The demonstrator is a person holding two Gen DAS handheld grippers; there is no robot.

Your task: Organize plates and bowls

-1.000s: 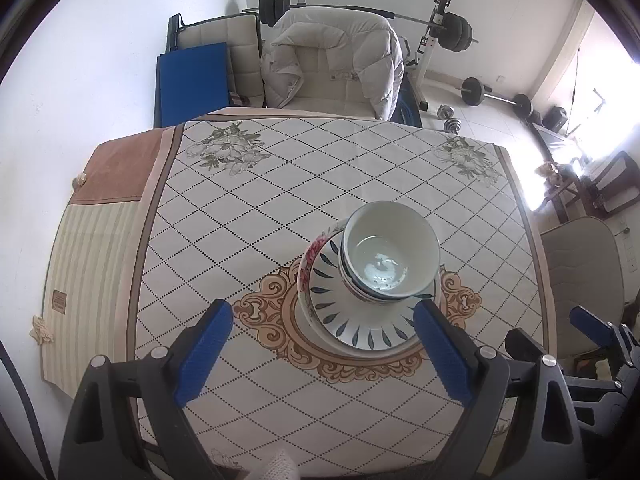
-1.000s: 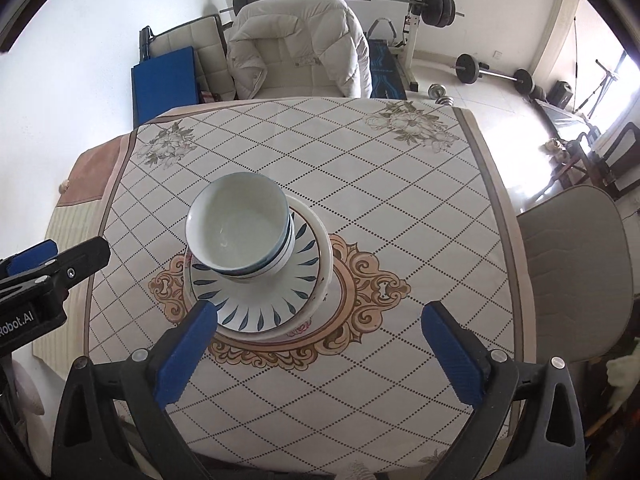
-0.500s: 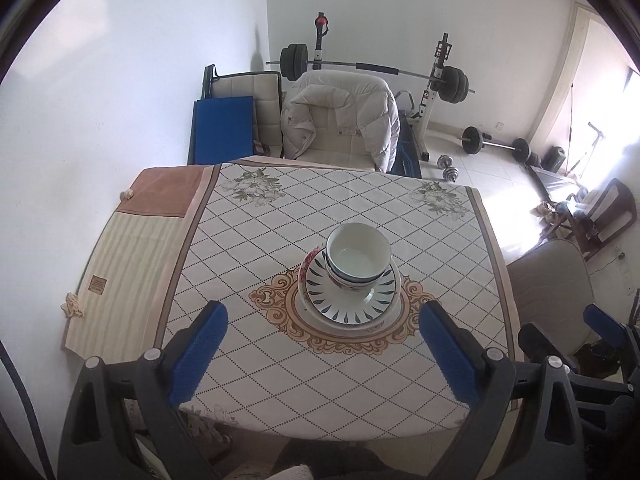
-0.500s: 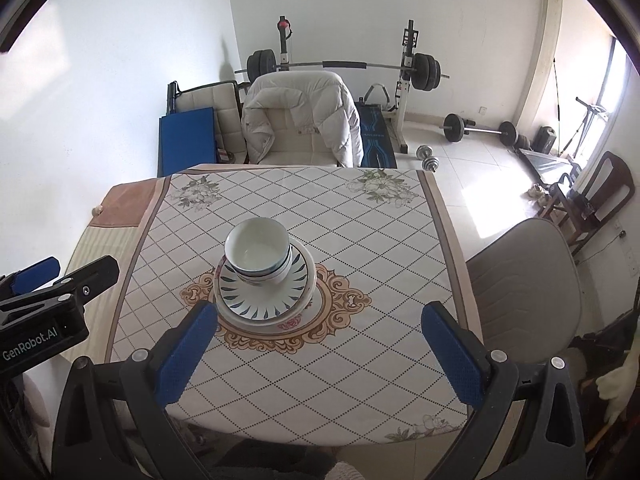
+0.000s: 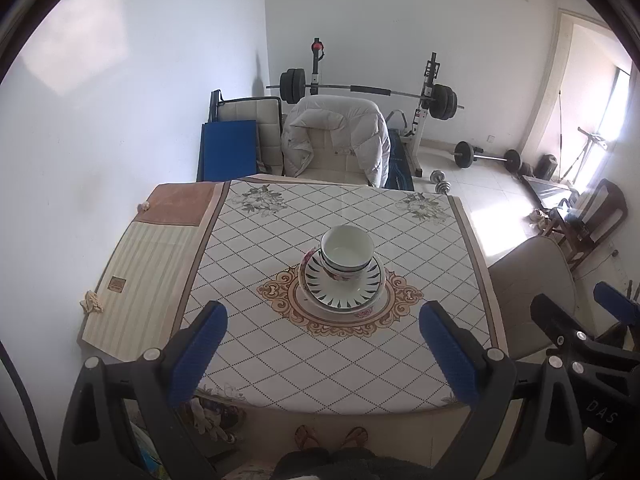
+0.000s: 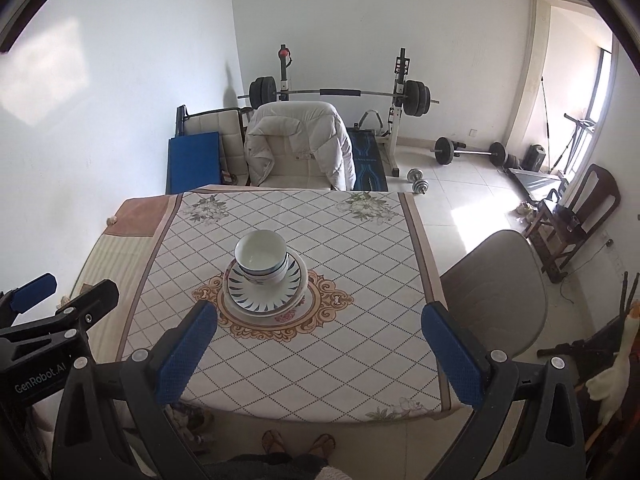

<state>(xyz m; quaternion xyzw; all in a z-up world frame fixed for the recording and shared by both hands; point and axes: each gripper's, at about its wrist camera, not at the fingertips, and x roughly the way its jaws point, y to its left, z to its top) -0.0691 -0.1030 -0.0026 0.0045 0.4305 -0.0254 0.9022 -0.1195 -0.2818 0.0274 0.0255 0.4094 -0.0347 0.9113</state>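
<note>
Stacked white bowls (image 5: 347, 250) sit on a stack of plates (image 5: 342, 298) with a blue petal pattern, at the middle of the table; the bowls (image 6: 261, 257) and plates (image 6: 266, 298) show in the right wrist view too. My left gripper (image 5: 322, 346) is open and empty, held high and back from the table's near edge. My right gripper (image 6: 318, 350) is open and empty, also high and well back from the stack.
The table (image 5: 280, 356) has a diamond-pattern cloth. A beige chair (image 6: 492, 288) stands at its right side and a chair with a white jacket (image 5: 336, 136) at its far side. A weight bench and barbells stand behind. The person's feet (image 5: 332, 436) show below the near edge.
Both grippers have pulled up and back from the stack, which now looks small and far. The bowls and plates have not moved. Both grippers stay open.
</note>
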